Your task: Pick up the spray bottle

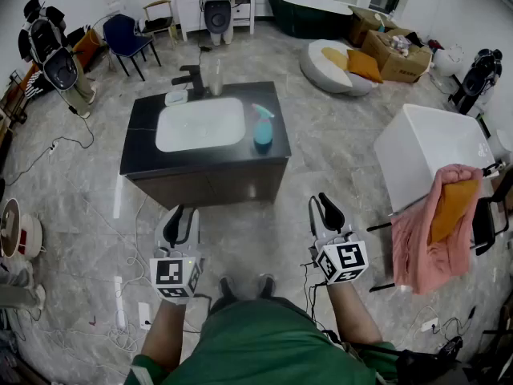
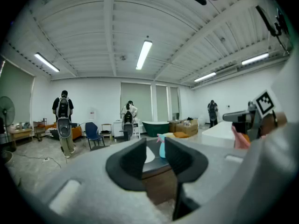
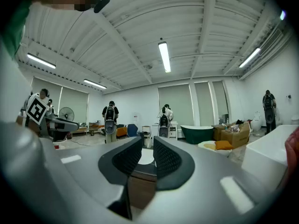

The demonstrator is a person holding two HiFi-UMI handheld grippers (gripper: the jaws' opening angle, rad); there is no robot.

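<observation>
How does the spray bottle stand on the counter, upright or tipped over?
Upright. The spray bottle stands on its base on the dark counter, right of the white basin, its trigger head on top.

In the left gripper view the spray bottle (image 2: 162, 147) is only a small teal strip at frame centre, its right edge lost against a jaw of the left gripper (image 2: 155, 149). In the right gripper view the right gripper (image 3: 147, 153) covers the vanity (image 3: 144, 171) except for a narrow slice. The distant people (image 3: 110, 119) are too small to make out. The head view's lower edge cuts off the person's torso (image 1: 264, 345).
</observation>
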